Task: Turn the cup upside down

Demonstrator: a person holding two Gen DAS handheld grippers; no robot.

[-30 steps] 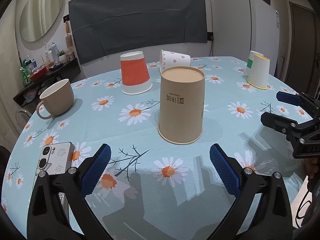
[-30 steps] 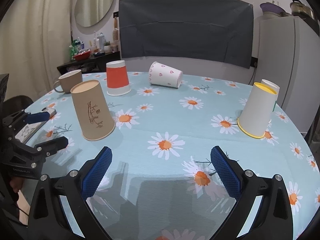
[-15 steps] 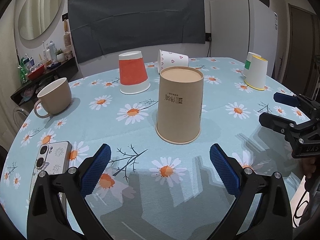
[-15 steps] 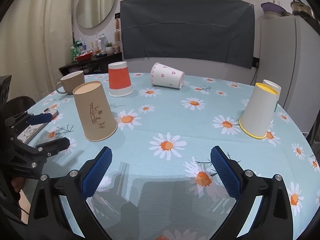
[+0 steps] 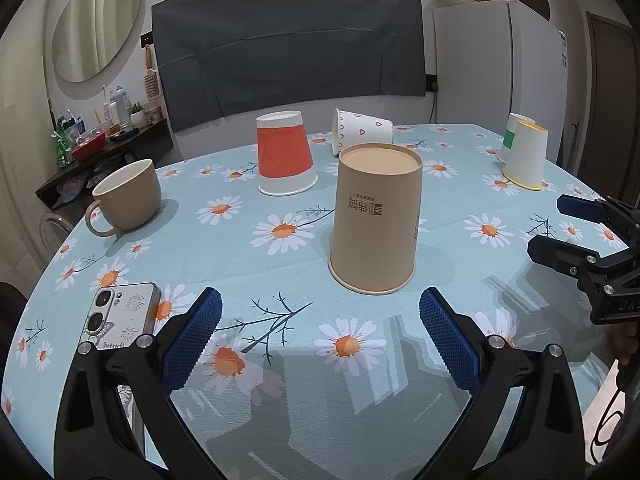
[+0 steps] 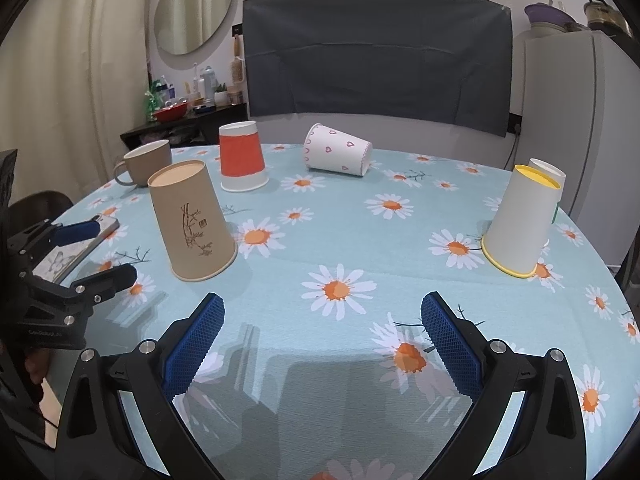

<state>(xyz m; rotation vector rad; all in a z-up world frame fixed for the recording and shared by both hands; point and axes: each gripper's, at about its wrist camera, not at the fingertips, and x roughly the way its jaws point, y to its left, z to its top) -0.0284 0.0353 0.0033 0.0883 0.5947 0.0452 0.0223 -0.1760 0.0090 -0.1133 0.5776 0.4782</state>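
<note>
A brown paper cup (image 5: 376, 220) stands upside down on the daisy tablecloth, straight ahead of my open, empty left gripper (image 5: 320, 340); it shows at the left in the right wrist view (image 6: 190, 220). A white cup with pink hearts (image 5: 362, 130) lies on its side at the back (image 6: 338, 152). A red cup (image 5: 285, 158) and a white cup with a yellow rim (image 6: 522, 220) stand upside down. A beige mug (image 5: 128, 198) stands upright at the left. My right gripper (image 6: 322, 344) is open and empty above the cloth.
A phone (image 5: 118, 316) lies near the table's front left edge. A green-banded cup (image 5: 514, 136) stands behind the yellow-rimmed one. A grey chair back (image 5: 286, 52) and a fridge (image 5: 496, 72) stand behind the table. The right gripper shows in the left wrist view (image 5: 568, 228).
My left gripper has drawn back slightly from the brown cup and shifted left. The right gripper has barely moved. Both stay open.
</note>
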